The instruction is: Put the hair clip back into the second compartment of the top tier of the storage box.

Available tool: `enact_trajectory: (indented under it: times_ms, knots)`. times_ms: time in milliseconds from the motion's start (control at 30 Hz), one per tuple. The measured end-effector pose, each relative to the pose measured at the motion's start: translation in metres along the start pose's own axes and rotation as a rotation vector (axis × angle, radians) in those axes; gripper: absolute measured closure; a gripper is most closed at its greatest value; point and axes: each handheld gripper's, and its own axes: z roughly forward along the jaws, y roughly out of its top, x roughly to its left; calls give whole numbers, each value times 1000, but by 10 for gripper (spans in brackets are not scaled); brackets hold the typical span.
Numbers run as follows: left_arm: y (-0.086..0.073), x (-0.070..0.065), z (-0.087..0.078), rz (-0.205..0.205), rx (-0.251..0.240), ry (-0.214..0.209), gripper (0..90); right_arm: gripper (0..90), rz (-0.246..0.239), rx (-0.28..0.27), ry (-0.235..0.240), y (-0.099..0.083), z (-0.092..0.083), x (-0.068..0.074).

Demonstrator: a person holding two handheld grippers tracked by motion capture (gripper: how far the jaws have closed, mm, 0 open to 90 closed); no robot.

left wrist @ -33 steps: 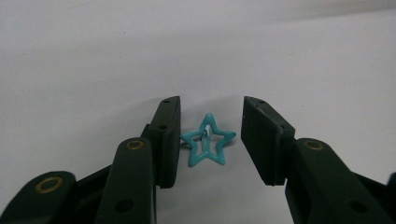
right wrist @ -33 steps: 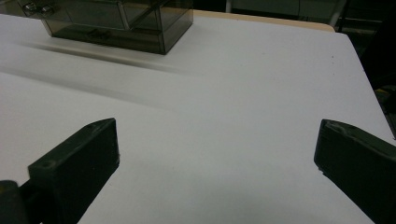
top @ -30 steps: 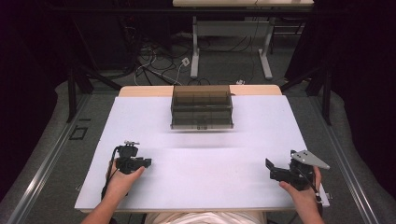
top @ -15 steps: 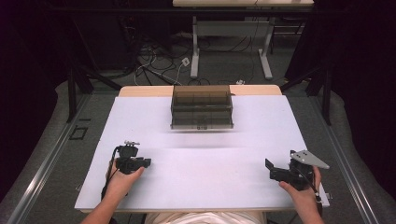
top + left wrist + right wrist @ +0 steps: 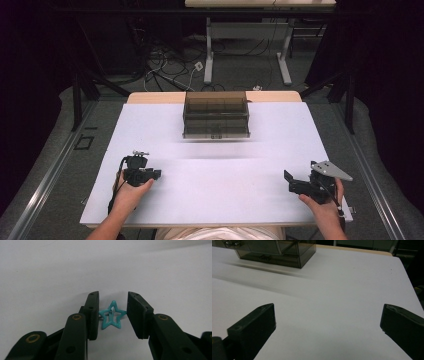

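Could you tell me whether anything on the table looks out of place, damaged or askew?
Nothing stands out. The small teal star-shaped hair clip sits intact between the left gripper pads, and the smoky transparent plastic drawer box stands square on the white table.

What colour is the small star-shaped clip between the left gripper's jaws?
Teal: the open star-shaped clip is a turquoise outline, clearest in the left gripper view.

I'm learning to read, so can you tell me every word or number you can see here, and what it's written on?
There are no words or numbers to read.
The teal star clip between the left gripper jaws has no print.
The smoky drawer box shows no label that can be read; its front is too small and dark.
The white table bears no writing.
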Motion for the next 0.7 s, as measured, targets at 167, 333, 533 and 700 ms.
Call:
enact_trajectory:
  times_ms: [167,333,533,700]
  knots:
    - [0,1,-1,-3,-6,-2,625,0,1,7,-1,0,0,0]
    - [1,1,-3,-3,-16,-2,625,0,1,6,-1,0,0,0]
    - [1,2,-6,-4,-22,-8,625,0,1,7,-3,0,0,0]
    - [1,2,-8,-7,-47,-2,625,0,2,7,-3,0,0,0]
